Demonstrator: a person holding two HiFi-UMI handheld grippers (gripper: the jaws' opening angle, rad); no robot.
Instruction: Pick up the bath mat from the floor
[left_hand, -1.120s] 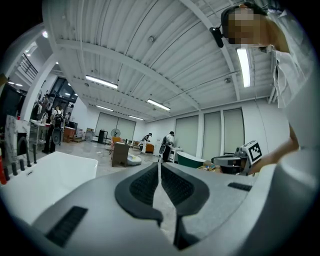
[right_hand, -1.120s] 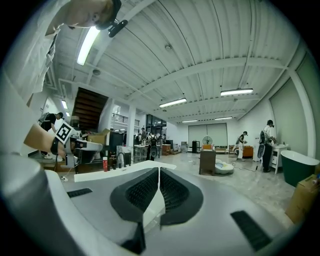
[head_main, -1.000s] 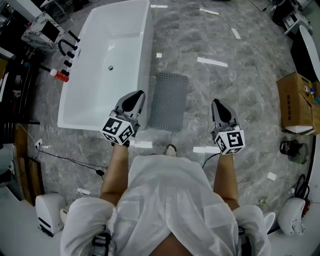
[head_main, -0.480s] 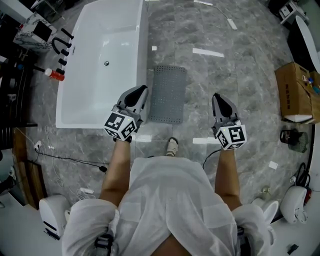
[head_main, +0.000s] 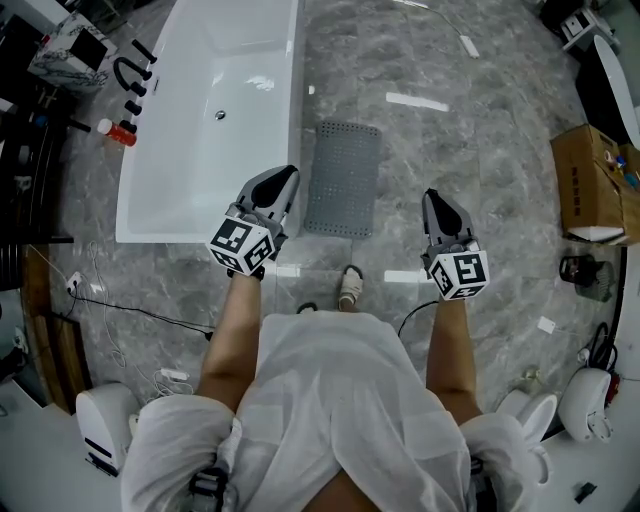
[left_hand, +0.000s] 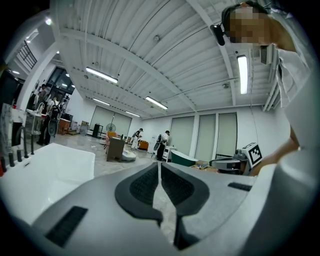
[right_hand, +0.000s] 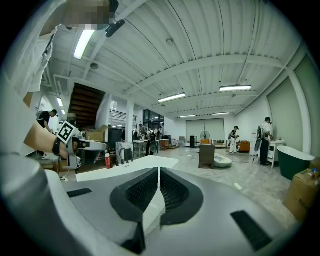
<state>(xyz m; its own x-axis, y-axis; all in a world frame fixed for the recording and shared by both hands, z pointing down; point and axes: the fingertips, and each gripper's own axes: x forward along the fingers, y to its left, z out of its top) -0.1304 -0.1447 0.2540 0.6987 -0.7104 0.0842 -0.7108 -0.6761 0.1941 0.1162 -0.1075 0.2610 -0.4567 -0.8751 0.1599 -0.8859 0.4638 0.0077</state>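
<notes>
Head view: the bath mat (head_main: 343, 180) lies on the floor (head_main: 480, 150) beside the bathtub (head_main: 200, 120), lengthwise away from the person. The left hand-held gripper (head_main: 283, 180) is nearer than the right hand-held gripper (head_main: 436, 203); both have jaws together, empty.

Left tool (head_main: 290, 173), right tool (head_main: 433, 195) shifted; foot (head_main: 350, 287) further out; bath mat (head_main: 343, 180) higher in head view

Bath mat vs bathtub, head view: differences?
Colour: the bath mat is dark grey with a dotted texture; the bathtub is glossy white and smooth. Size: the mat is far shorter and narrower than the tub. Form: the mat lies flat on the floor; the tub is a deep walled basin. Shared: both are long rectangles, lying parallel side by side.
</notes>
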